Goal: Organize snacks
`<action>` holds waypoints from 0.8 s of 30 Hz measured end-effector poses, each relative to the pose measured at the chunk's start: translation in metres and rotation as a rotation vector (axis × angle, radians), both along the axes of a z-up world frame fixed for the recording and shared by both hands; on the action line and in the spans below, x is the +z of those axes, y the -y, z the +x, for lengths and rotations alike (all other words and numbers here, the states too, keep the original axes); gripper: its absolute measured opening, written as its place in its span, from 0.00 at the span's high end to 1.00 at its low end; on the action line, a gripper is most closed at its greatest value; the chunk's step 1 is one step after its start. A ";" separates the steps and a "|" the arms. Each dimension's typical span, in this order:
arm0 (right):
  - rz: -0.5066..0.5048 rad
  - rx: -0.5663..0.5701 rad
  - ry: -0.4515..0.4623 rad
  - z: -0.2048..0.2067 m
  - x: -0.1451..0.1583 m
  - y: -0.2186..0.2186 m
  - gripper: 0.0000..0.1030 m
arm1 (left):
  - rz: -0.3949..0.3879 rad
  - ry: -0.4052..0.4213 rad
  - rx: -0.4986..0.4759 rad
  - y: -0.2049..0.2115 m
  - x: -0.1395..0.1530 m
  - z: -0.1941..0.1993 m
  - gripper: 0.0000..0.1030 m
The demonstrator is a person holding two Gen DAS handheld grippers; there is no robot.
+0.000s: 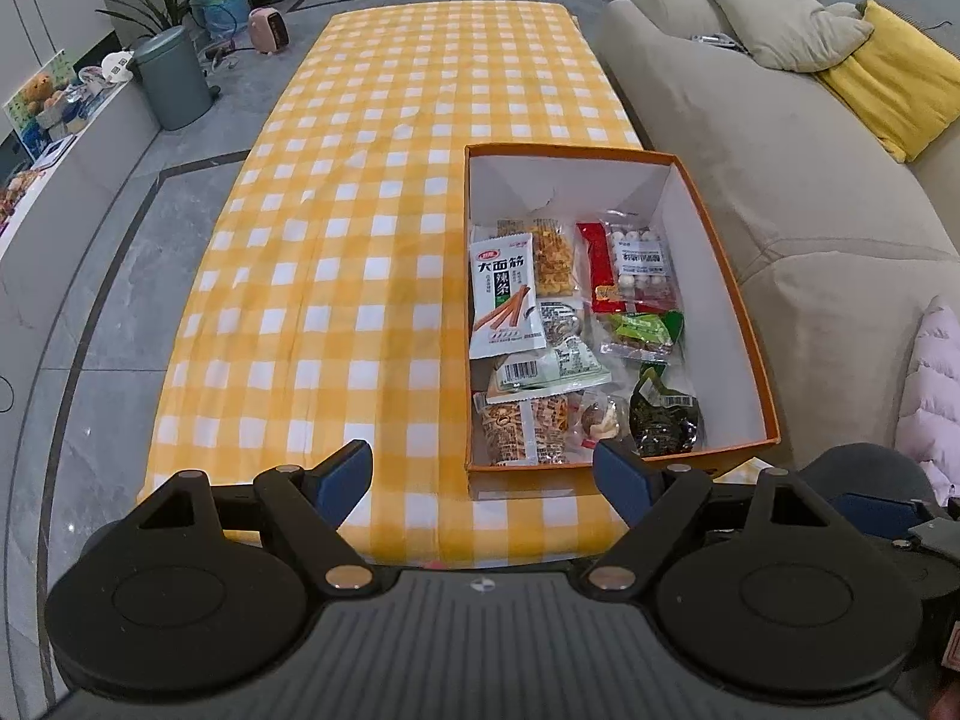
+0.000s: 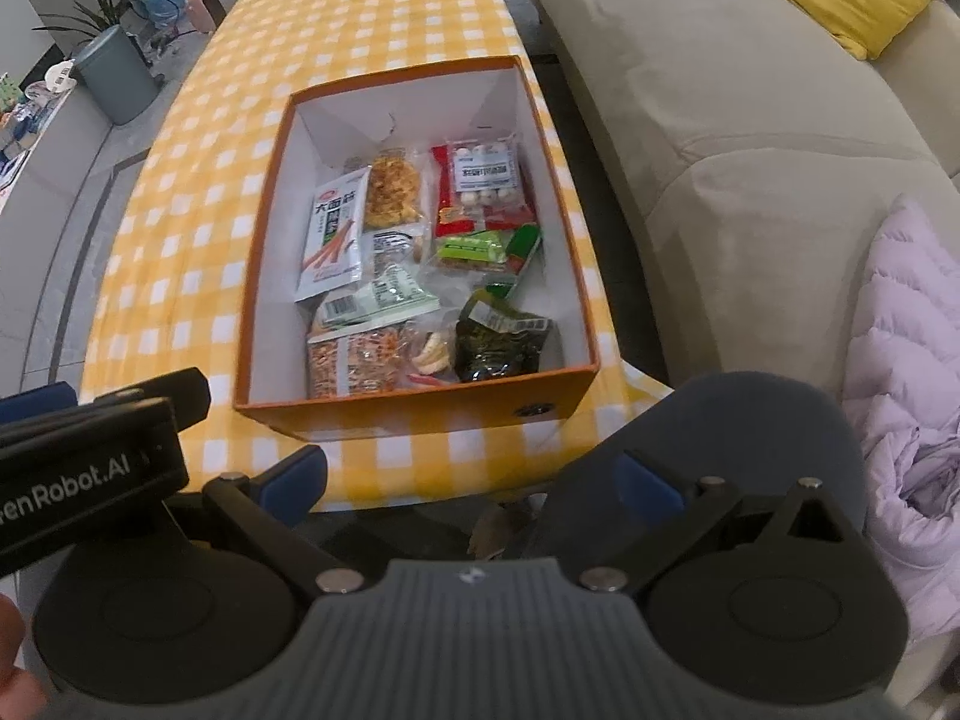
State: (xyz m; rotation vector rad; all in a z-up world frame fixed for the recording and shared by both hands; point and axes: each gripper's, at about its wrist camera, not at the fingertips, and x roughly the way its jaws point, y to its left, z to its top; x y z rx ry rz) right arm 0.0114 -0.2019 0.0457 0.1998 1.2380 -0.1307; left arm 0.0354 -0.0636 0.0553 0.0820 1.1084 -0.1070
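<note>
Nearest, the left gripper (image 1: 483,477) hangs over the near edge of the table (image 1: 372,192), jaws spread wide w/ nothing between the blue pads. The right gripper (image 2: 474,480) is also wide open & empty, just before the table edge; its right finger (image 2: 651,486) stands in front of a dark rounded thing that I cannot identify.

Next, the orange box (image 2: 420,408) w/ white inside sits on the yellow checked cloth, at the near right part of the table, beside the sofa (image 1: 750,180). The snacks are all inside it: orange-print pack (image 1: 519,429) & dark seaweed pack (image 1: 666,423) at the near wall, white spicy-strip pack (image 1: 504,294) on the left, green pack (image 1: 639,333) in the middle, red pack w/ white balls (image 1: 636,264) further back. The far part of the box is bare.

Beyond, cloth only; a grey bin (image 1: 168,78) stands on the floor at far left, a yellow cushion (image 1: 894,78) on the sofa.
</note>
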 end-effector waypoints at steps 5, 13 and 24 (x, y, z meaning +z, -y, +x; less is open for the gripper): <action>0.033 -0.005 -0.015 0.001 -0.005 0.002 0.03 | 0.008 -0.001 -0.002 0.001 -0.002 0.001 0.05; 0.006 0.010 -0.008 0.002 -0.004 -0.006 0.03 | 0.021 -0.010 0.009 0.000 -0.003 0.003 0.05; -0.019 0.030 0.002 0.003 0.001 -0.009 0.03 | 0.010 -0.026 0.023 0.001 -0.004 0.003 0.05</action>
